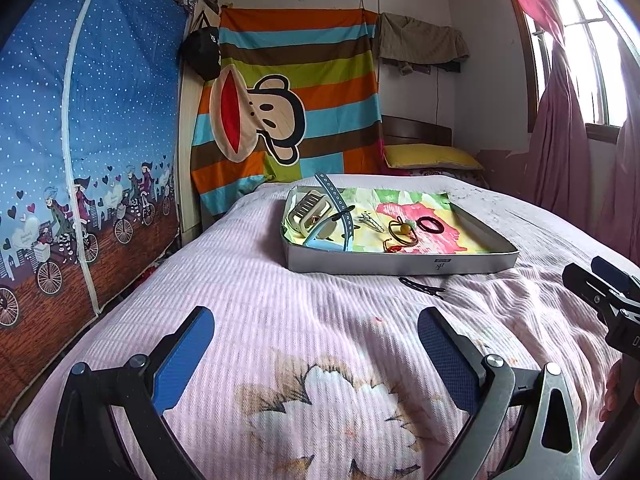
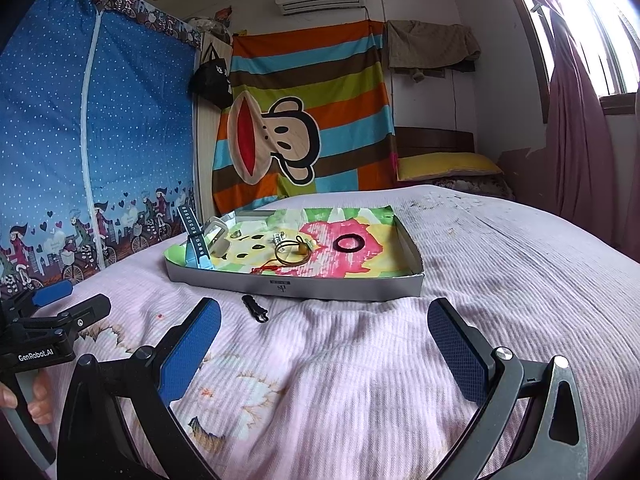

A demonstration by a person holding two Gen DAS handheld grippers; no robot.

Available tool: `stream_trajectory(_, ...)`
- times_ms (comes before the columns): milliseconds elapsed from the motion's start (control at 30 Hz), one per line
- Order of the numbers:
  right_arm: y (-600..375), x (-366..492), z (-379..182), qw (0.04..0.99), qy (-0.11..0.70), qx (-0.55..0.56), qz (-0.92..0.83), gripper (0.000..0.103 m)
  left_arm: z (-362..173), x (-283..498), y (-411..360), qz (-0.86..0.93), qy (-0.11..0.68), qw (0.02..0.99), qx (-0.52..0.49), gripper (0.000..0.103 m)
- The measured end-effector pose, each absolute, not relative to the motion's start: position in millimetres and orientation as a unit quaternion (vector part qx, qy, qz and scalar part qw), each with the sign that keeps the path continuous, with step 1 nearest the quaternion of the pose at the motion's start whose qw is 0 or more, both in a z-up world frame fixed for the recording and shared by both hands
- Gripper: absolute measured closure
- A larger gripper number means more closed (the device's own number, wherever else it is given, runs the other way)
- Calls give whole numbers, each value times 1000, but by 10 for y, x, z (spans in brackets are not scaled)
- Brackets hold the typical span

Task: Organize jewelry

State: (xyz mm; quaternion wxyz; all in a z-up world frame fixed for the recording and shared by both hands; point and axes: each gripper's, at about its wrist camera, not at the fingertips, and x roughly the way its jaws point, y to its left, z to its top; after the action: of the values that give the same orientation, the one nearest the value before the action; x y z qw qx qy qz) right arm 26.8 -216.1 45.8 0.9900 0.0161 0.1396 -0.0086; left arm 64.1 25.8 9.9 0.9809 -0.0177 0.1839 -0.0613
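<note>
Looking along my left gripper [image 1: 316, 350], I see its blue-padded fingers spread wide apart over the pink ribbed bedspread [image 1: 280, 280], holding nothing. Above centre sits the shallow grey tray [image 1: 400, 267] lined with bright patterned paper. Inside it, from frame left to right: a cream hair claw [image 1: 310, 210], a teal perforated strap [image 1: 340, 210], a silver clip [image 1: 370, 219], a gold-toned hair tie with a bead [image 1: 404, 231] and a black hair tie [image 1: 431, 224]; a red cord [image 1: 394, 248] lies by the near wall. A black hair clip [image 1: 422, 286] lies on the bedspread just below the tray's near wall, outside it. My right gripper [image 1: 608, 300] enters at the right edge; I cannot tell its jaws from here. Bare bedspread fills the lower middle between fingers and tray.

Through the right wrist camera, my right gripper [image 2: 324, 344] is likewise spread wide and empty. The tray [image 2: 340, 290] sits centre, the black hair clip [image 2: 254, 308] below its near wall, left of centre, with clear bedspread between. My left gripper [image 2: 60, 304] shows at the left edge, fingers parted, my hand [image 2: 38, 400] on its grip. A wardrobe cover [image 2: 92, 140] walls off the frame's left; a curtain [image 2: 576, 128] hangs at right.
</note>
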Motion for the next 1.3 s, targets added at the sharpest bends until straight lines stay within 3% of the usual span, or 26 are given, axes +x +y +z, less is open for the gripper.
stream_trajectory(1300, -2140, 250, 434, 990, 143, 16, -6, 1, 70, 669, 222, -38, 196, 980, -15, 0)
